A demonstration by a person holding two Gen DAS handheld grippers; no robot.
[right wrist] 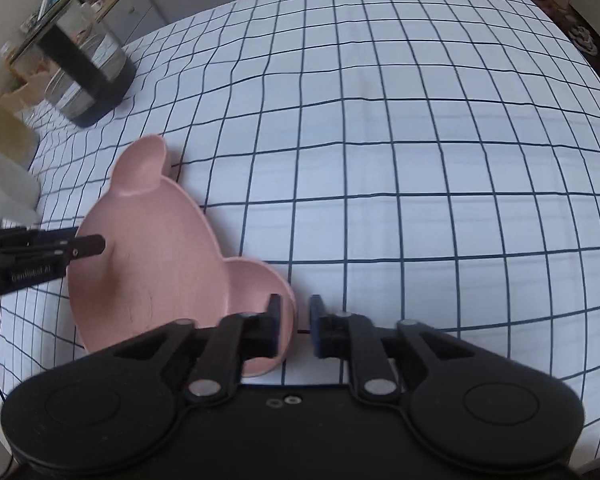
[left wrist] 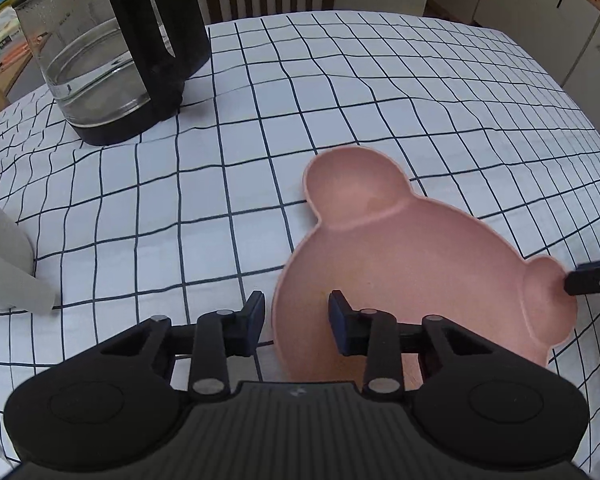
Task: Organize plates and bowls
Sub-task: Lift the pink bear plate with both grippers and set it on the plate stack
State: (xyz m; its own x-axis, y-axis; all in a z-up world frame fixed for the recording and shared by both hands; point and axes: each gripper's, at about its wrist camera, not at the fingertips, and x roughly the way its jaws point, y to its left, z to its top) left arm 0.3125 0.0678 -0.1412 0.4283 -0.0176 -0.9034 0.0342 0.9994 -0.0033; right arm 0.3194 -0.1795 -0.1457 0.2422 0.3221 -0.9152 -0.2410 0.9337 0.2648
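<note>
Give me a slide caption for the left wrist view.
Left gripper straddles the rim of a pink bear-shaped plate on a checked tablecloth, kettle behind.

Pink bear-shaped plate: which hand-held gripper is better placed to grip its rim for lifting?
Right hand-held gripper: its fingers closely straddle the ear rim of the pink bear-shaped plate. The left hand-held gripper straddles the main rim with a wider gap.

Left gripper (left wrist: pixel 296 314): matte black, ribbed housing, silver pivot pins, dark blue pads. Right gripper (right wrist: pixel 295 326): same build, two small screws on housing.
</note>
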